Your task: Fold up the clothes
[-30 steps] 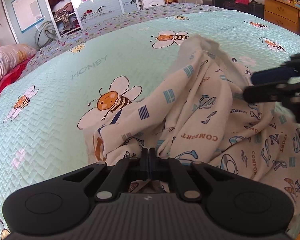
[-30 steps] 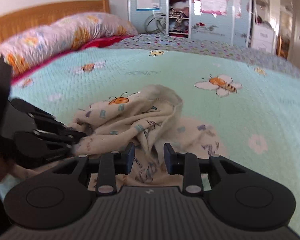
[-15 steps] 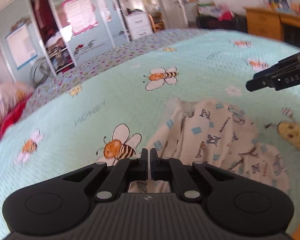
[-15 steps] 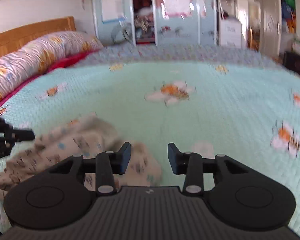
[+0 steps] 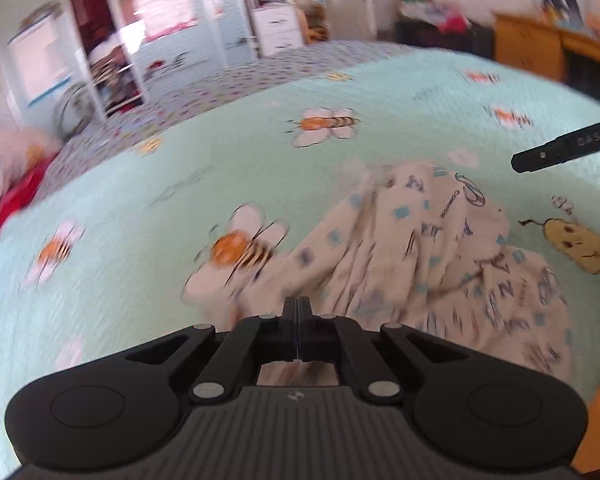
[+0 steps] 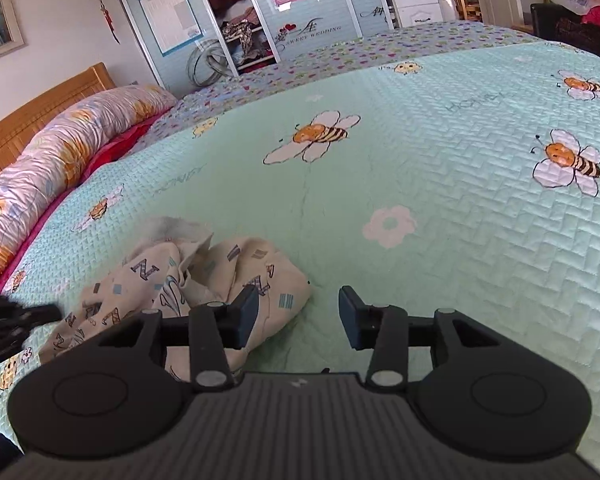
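Above the bedspread (image 6: 440,152), left tool (image 5: 297,309) pinching garment (image 5: 440,264), right tool (image 6: 296,316) opening, empty.

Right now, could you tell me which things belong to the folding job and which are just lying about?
Job:
printed garment, crumpled on the bedspread
left tongs, shut
right tongs, opening, nothing between them

Lying about:
long floral pillow
wardrobe
wooden desk

My matt black plastic fingers (image 6: 248,316) hang over a soft, crumpled cotton-like garment (image 6: 220,272) on the quilted, stitched bedspread (image 6: 440,152), near a glossy satin pillow (image 6: 60,148) and a varnished wooden headboard (image 6: 28,120).
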{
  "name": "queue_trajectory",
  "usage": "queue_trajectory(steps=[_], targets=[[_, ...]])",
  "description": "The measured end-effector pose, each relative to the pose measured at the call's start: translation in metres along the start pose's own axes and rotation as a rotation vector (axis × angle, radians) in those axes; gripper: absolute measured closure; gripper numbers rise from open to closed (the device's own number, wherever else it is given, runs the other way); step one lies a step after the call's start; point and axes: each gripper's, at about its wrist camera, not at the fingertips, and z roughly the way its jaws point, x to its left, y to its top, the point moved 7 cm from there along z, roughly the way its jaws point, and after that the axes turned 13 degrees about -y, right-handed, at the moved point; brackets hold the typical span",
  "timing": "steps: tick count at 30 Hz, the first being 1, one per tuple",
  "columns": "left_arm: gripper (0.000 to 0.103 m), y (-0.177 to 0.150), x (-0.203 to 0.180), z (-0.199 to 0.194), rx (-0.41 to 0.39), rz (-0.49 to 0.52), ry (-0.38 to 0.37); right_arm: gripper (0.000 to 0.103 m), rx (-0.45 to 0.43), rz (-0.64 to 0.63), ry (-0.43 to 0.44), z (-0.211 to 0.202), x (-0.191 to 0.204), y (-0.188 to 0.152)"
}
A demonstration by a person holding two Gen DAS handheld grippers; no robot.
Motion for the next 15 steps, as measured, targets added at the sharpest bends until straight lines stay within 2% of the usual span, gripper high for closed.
queue_trajectory(steps=[3,4,5,6,7,8,10,13,15], targets=[[0.101,-0.013,0.002,-0.029,0.002,0.020,0.035,0.057,-0.017,-0.002,0.024,-0.007,0.006,0.004],[0.094,-0.008,0.002,-0.033,-0.006,0.031,0.044,0.057,-0.019,0.001,0.033,-0.009,0.010,0.004],[0.063,0.000,0.000,-0.034,-0.020,0.043,0.042,0.057,-0.018,0.009,0.041,-0.011,0.013,0.004],[0.028,0.010,-0.003,-0.034,-0.038,0.054,0.033,0.057,-0.016,0.017,0.049,-0.012,0.017,0.003],[0.016,0.022,-0.008,-0.030,-0.065,0.074,0.008,0.057,-0.015,0.024,0.056,-0.014,0.021,0.002],[0.012,0.033,-0.014,-0.025,-0.086,0.100,-0.029,0.057,-0.016,0.025,0.059,-0.016,0.024,0.002],[0.012,0.051,-0.028,-0.004,-0.084,0.158,-0.090,0.057,-0.025,0.008,0.058,-0.023,0.029,0.002],[0.012,0.064,-0.037,0.037,-0.031,0.215,-0.130,0.057,-0.041,-0.020,0.040,-0.031,0.028,0.003],[0.013,0.067,-0.035,0.068,0.026,0.198,-0.162,0.057,-0.042,-0.021,0.024,-0.033,0.021,0.003]])
